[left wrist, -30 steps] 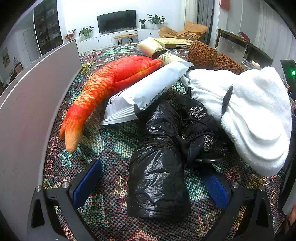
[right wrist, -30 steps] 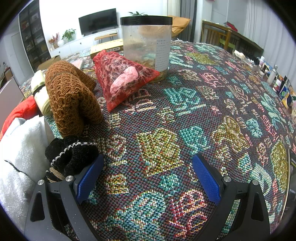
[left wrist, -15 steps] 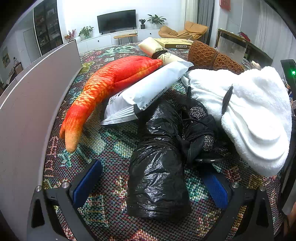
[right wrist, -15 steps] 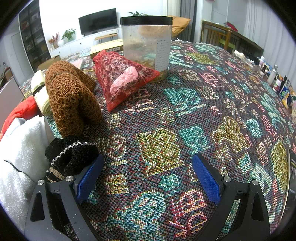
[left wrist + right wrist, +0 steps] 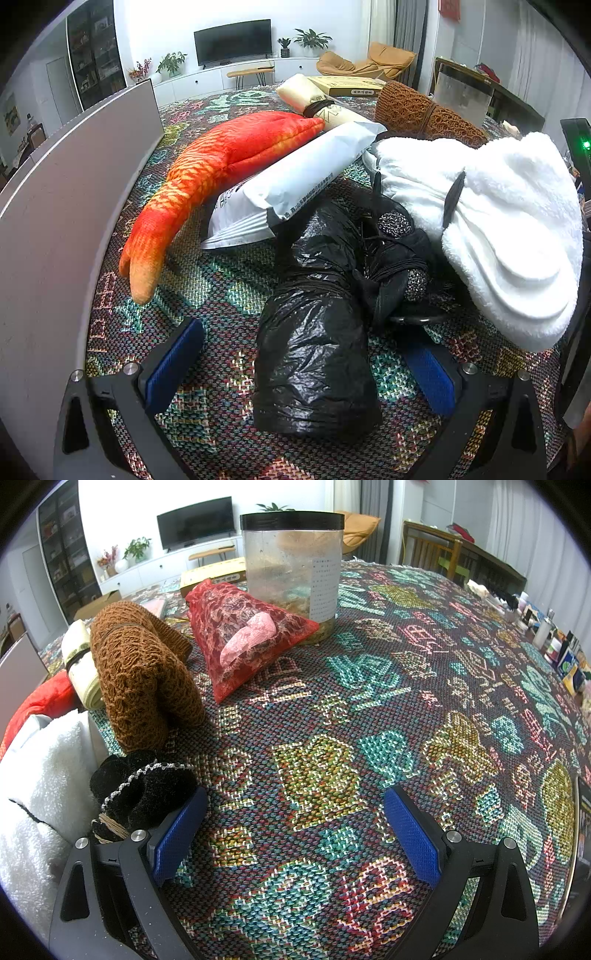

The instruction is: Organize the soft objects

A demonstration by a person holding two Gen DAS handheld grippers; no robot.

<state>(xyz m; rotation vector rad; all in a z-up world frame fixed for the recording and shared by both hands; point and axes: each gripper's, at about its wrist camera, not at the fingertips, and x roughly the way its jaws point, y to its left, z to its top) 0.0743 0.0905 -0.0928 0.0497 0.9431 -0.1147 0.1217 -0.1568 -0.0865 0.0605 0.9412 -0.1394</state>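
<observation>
We see left gripper (image 5: 301, 363) fingers wide apart w/ crinkled black plastic bundle (image 5: 314, 354) between; right gripper (image 5: 295, 830) fingers spread, empty, over patterned woven bench cloth (image 5: 406, 686).

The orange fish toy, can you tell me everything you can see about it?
The orange fish toy is a long plush, bright red-orange with a paler scale pattern, fuzzy like soft fabric. It lies flat on the patterned tablecloth, its forked tail toward the camera. A white plastic package rests against its side. Neither gripper touches it.

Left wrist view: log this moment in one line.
left hand-held gripper: open, straddling crinkled black plastic bag roll | right hand-held gripper: open, empty | phase: pre-grasp
</observation>
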